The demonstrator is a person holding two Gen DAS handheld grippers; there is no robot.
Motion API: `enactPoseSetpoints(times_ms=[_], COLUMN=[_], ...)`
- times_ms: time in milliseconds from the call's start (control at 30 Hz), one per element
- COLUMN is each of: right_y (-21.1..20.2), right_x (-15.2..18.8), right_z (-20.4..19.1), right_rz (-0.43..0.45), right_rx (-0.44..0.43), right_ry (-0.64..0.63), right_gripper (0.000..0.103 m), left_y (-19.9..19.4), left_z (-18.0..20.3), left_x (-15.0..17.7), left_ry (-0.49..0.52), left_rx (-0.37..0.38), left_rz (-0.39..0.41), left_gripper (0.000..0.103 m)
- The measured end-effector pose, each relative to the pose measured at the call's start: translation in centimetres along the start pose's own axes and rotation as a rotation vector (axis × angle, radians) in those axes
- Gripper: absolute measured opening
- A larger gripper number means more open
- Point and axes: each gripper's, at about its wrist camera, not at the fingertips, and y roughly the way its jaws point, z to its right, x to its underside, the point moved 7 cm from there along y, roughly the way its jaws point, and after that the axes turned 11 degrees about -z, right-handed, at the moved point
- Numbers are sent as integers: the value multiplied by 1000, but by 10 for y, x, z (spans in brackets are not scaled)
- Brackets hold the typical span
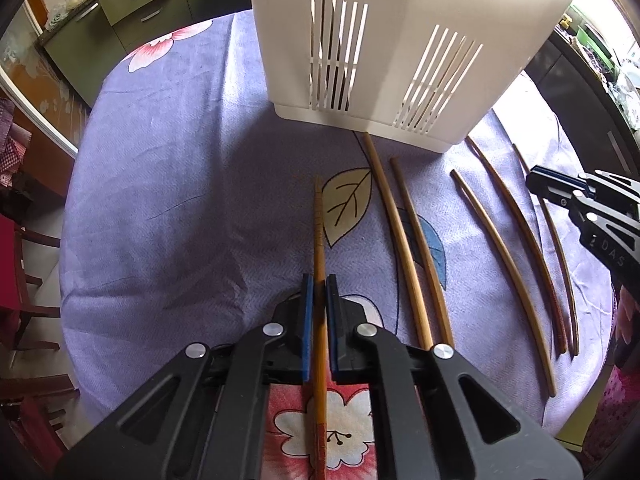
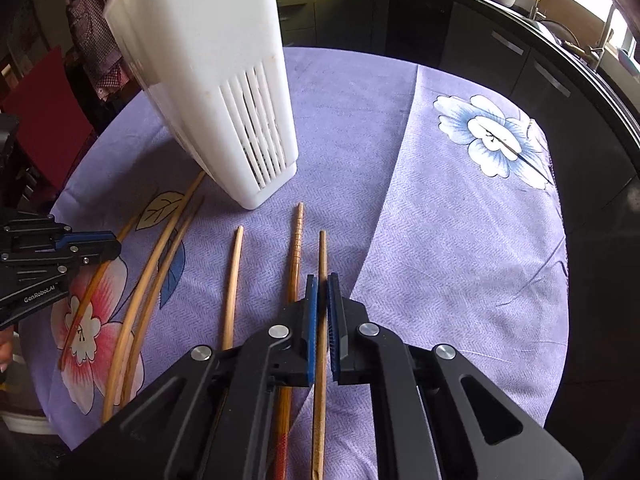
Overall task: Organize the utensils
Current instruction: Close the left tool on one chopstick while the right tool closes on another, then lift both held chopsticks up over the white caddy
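Several wooden chopsticks lie side by side on the purple flowered tablecloth point(image 1: 168, 184), in front of a white slotted utensil holder point(image 1: 384, 52), which also shows in the right wrist view point(image 2: 224, 92). My left gripper point(image 1: 319, 282) is shut on a ridged orange chopstick point(image 1: 318, 224) that runs between its blue pads. My right gripper point(image 2: 322, 280) is shut on a plain chopstick point(image 2: 322, 252). A ridged chopstick point(image 2: 297, 240) lies just left of it. The right gripper shows at the right edge of the left wrist view point(image 1: 538, 184).
Two pale chopsticks point(image 1: 404, 216) and three thinner ones point(image 1: 508, 216) lie to the right of my left gripper. Green kitchen cabinets point(image 1: 120, 12) stand behind the table on the left, dark counters point(image 2: 500, 40) on the right. Chairs point(image 1: 24, 280) stand at the left.
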Motion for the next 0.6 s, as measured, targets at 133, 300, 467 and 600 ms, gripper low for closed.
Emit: enactPoseSetpoints(times_ms=[133,300,467,600], right_y=[-40,-95,-132,-152], right_x=[7,22,47,65], right_z=[3,2,6,11], right_rz=[90,203,272,309], right_rx=[-6,-9,3,7], right_ry=[19,32,38,46], right_gripper=[6,6,6,6], left_y=[-22,-67,-104,-127], left_z=[-1,-2,-1,-2], left_x=[2,11,29,47], left_ry=[12,42,79,103], left_rx=[11,37,30,13], left_rz=[53,156,246,312], left_gripper=[6,6,6,6])
